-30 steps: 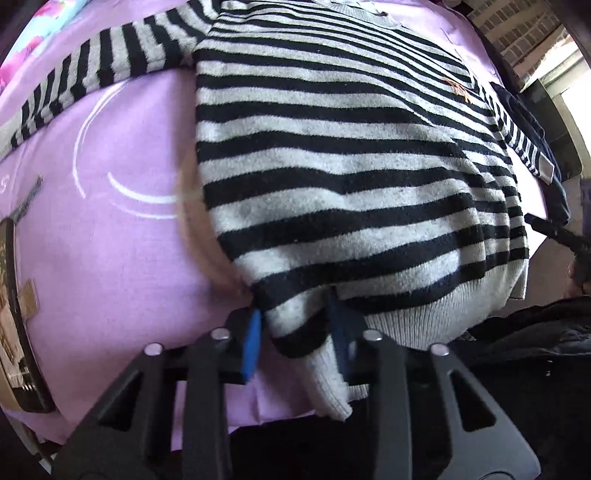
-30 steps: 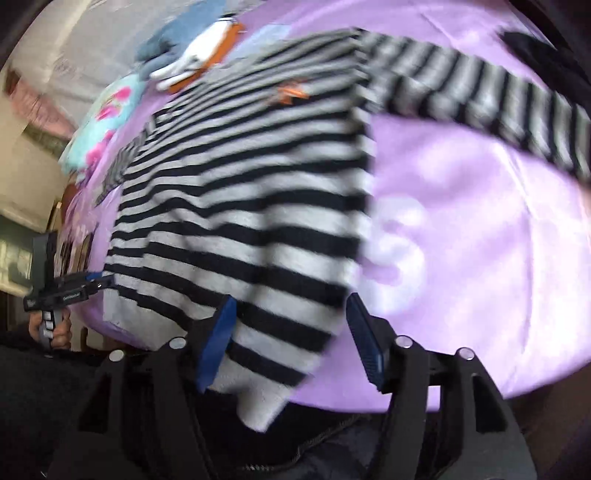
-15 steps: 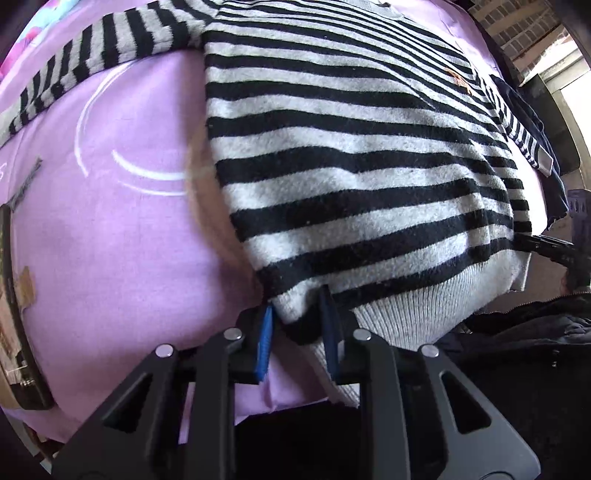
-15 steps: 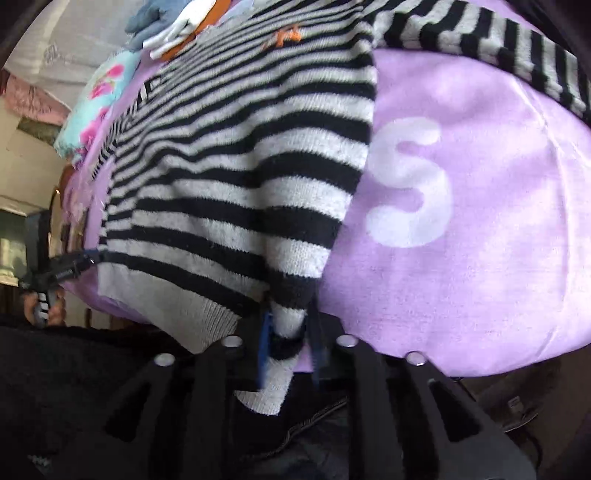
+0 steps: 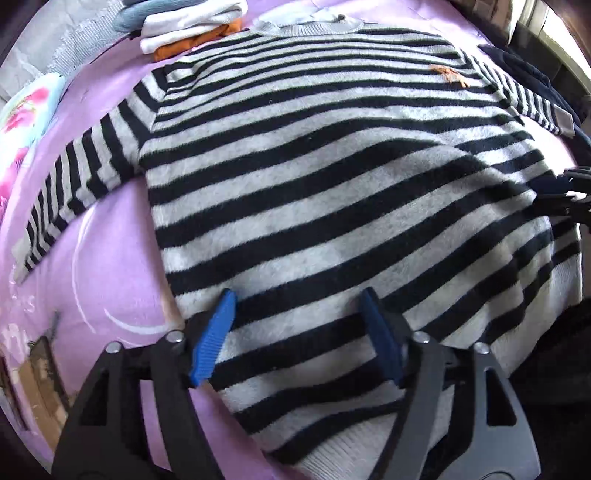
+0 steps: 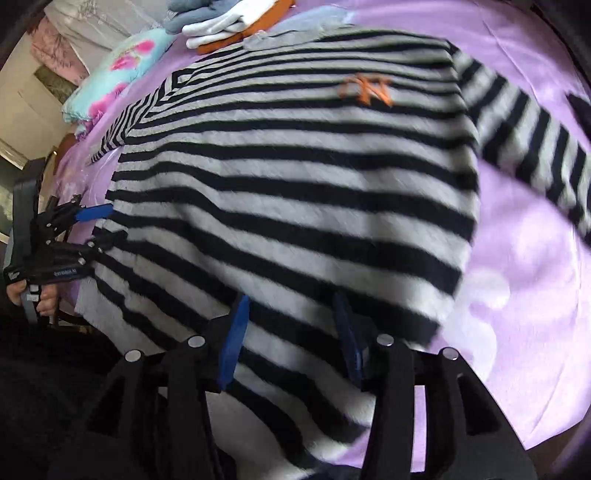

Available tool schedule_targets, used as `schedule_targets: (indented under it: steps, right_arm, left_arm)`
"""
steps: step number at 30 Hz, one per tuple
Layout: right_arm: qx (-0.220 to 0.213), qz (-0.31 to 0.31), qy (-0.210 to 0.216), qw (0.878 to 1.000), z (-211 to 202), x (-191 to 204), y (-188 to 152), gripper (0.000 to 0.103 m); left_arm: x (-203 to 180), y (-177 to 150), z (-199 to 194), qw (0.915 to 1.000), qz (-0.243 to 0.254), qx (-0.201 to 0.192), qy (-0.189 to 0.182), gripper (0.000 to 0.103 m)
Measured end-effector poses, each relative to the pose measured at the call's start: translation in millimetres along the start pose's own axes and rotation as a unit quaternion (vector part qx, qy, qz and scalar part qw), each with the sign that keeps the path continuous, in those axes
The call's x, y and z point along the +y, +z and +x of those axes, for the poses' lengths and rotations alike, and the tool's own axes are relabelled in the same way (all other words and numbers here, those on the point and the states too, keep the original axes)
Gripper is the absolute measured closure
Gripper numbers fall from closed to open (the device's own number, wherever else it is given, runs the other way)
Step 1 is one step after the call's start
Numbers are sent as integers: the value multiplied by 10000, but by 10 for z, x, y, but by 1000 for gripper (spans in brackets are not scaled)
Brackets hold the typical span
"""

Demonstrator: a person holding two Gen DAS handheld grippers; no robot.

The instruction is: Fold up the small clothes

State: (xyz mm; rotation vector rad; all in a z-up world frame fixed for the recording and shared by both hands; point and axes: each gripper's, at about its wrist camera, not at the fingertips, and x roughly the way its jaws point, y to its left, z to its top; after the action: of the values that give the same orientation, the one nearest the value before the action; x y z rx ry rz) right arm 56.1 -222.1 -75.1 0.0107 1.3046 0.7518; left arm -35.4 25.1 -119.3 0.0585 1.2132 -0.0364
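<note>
Jaws of both grippers gape over striped sweater [image 5: 332, 192], orange logo [image 6: 365, 88] unreadable.

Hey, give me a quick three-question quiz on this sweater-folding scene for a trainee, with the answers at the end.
1. True or false: the left gripper is clamped on the striped sweater.
2. What colour is the small emblem on the sweater's chest? A green, B orange, C red.
3. What lies beyond the sweater's collar on the purple sheet?

Key
1. False: both the left gripper and the right gripper stand open over the hem end.
2. B.
3. A stack of folded clothes.
</note>
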Motion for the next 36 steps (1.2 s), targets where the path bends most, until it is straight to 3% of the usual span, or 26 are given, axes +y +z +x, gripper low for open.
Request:
schedule_targets:
  steps: [4, 7, 10, 13, 14, 16, 18, 19, 21, 26, 27, 31, 33, 35, 36]
  right_arm:
    - [-458, 725, 389, 9956, -447, -340, -75, 54]
    - [-770, 1006, 366, 9913, -513, -455, 110, 52]
    - [-1038, 1100, 222, 9882, -354, -446, 404, 52]
    - [-581, 1203, 35, 9910, 4, -493, 568, 39]
    - [-532, 1153, 46, 9919, 87, -524, 556, 39]
    - [-653, 1156, 113, 9911, -37, -571, 519, 40]
    - [-1061, 1502, 164, 9828, -276, -735, 391, 39]
    - [-1348, 1771, 163, 9748, -418, -867, 296, 39]
    - [-1911, 2639, -106, 9454, -710, -1313, 2, 39]
    - [-2646, 4644, 86, 8451, -969, -2332, -622, 40]
    - [-2738, 4792, 115, 8338, -974, -2429, -657, 40]
    - [-3004, 5107, 113, 8055, -882, -2703, -613, 40]
    - [-3149, 5105, 121, 8001, -833, -2735, -524, 40]
    - [-3183, 5080, -152, 8002, -814, -2797, -445, 53]
    - [-3216, 5088, -233, 7982, -863, -2854, -461, 73]
  left_arm:
    - [234, 44, -260, 9979, -611, -31, -192, 30]
    - [196, 276, -400, 9972, -591, -357, -270, 22]
    - [25, 563, -243, 9989, -232, -398, -19, 21]
    - [-117, 767, 162, 9995, -5, -58, 324, 19]
    - [-100, 762, 314, 9992, 3, 98, 382, 12]
    - [-38, 745, 368, 9991, -236, 10, 339, 8]
    - [-7, 769, 256, 9986, -379, 79, 371, 10]
    - [18, 763, 192, 9981, -478, 36, 385, 10]
    - [79, 738, 78, 9966, -698, -60, 427, 10]
    - [187, 651, 73, 9920, -1194, 134, 394, 9]
    - [168, 627, 133, 9917, -1202, 270, 380, 9]
    - [99, 595, 195, 9916, -1065, 411, 613, 6]
    - [108, 589, 159, 9913, -1096, 410, 599, 6]
    - [152, 560, 108, 9899, -1175, 409, 685, 6]
    - [173, 528, 66, 9892, -1218, 403, 709, 6]
